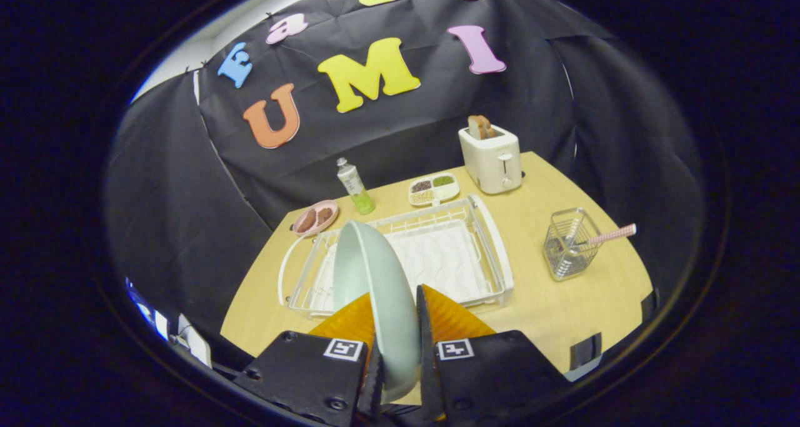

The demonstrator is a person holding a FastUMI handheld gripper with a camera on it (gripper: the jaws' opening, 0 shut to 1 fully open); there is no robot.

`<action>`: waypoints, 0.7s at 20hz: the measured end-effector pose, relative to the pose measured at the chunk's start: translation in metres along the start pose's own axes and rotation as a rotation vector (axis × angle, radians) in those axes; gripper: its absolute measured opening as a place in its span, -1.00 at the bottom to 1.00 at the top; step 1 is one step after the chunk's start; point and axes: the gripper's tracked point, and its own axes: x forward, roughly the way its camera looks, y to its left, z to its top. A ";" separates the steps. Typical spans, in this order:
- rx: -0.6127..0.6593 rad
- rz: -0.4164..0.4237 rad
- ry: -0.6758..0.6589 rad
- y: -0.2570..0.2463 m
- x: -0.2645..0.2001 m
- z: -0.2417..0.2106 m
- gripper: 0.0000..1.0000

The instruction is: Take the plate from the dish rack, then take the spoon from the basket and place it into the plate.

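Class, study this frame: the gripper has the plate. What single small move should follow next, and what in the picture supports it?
Probably carry the plate sideways and lay it flat on the bare table between the dish rack and the basket. The gripper holds it on edge, above the rack, and the spoon waits in the basket.

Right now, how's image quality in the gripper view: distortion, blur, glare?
Gripper view: strong fisheye bend, the table edges and dish rack curve. Plate clamped in the tool is close and slightly soft; toaster and basket read sharp. Lighting is even, shadows soft, no harsh glare.
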 end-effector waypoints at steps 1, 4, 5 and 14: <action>0.019 0.016 0.011 0.000 0.001 -0.014 -0.40; 0.095 0.061 0.046 -0.005 0.004 -0.049 -0.40; 0.112 0.061 0.056 -0.011 0.006 -0.063 -0.40; 0.333 0.086 0.112 -0.058 0.025 -0.124 -0.41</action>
